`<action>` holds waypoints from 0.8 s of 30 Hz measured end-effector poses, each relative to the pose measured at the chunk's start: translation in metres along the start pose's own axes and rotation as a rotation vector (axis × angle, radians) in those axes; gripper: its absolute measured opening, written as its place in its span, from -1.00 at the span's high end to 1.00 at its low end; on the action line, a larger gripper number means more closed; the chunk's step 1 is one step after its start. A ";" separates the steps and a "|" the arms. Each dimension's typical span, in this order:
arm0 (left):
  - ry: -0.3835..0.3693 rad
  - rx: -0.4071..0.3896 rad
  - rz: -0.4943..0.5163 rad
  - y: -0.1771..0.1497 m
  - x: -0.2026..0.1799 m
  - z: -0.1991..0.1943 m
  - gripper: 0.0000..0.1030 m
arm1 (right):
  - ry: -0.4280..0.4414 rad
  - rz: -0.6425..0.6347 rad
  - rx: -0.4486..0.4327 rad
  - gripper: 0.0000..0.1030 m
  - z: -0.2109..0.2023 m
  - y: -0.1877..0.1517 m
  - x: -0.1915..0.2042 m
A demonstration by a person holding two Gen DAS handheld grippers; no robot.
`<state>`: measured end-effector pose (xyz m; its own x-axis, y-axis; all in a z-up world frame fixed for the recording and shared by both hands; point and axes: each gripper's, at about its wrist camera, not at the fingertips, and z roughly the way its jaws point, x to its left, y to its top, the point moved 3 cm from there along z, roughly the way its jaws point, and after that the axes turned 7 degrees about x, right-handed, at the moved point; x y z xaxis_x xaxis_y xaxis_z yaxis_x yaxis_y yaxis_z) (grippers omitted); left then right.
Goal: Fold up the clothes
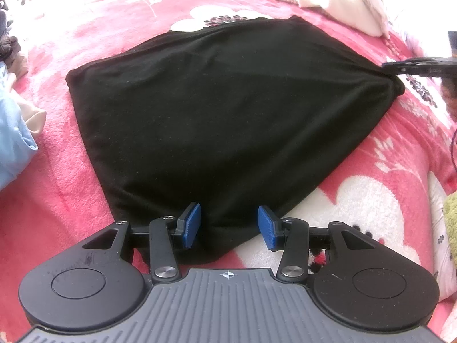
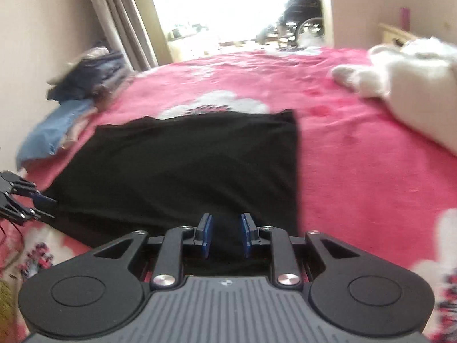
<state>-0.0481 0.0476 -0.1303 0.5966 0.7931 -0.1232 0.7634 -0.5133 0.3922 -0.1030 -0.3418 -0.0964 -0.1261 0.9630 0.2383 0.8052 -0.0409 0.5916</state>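
A folded black garment point(image 1: 228, 108) lies on a pink floral blanket point(image 1: 85, 43). My left gripper point(image 1: 230, 224) is open at the garment's near corner. Its blue pads point(image 1: 191, 223) stand on either side of the cloth without pressing it. At the right edge of the left wrist view, my right gripper point(image 1: 395, 67) holds the garment's right corner, and the cloth is drawn to a point there. In the right wrist view, the right gripper point(image 2: 226, 234) has its pads point(image 2: 206, 233) close together with black garment point(image 2: 185, 171) bunched between them. The left gripper point(image 2: 42, 207) shows open at the far left.
Blue and pale clothes point(image 1: 14, 143) lie left of the garment, with a darker pile point(image 2: 88, 71) further along that side. White bedding point(image 2: 405, 85) sits on the blanket's far right. A green fuzzy item point(image 1: 451, 217) is at the right edge. Beyond the bed is a bright doorway point(image 2: 228, 8).
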 end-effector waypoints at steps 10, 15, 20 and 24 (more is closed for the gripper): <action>0.007 0.015 -0.143 -0.008 0.023 -0.025 0.13 | -0.140 0.447 -0.124 0.54 -0.045 -0.013 -0.099; 0.055 0.010 -0.247 -0.016 0.047 -0.043 0.12 | 0.006 0.166 -0.132 0.42 -0.028 0.041 -0.012; 0.076 -0.024 -0.375 -0.024 0.073 -0.062 0.12 | 0.273 -0.195 -0.059 0.39 0.024 0.078 0.113; 0.057 -0.059 -0.422 -0.022 0.082 -0.070 0.12 | 0.369 -0.581 -0.016 0.23 0.060 0.060 0.220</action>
<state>-0.0334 0.1475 -0.0850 0.2189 0.9472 -0.2342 0.9210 -0.1214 0.3701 -0.0471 -0.1166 -0.0549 -0.7264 0.6759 0.1243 0.5390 0.4481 0.7133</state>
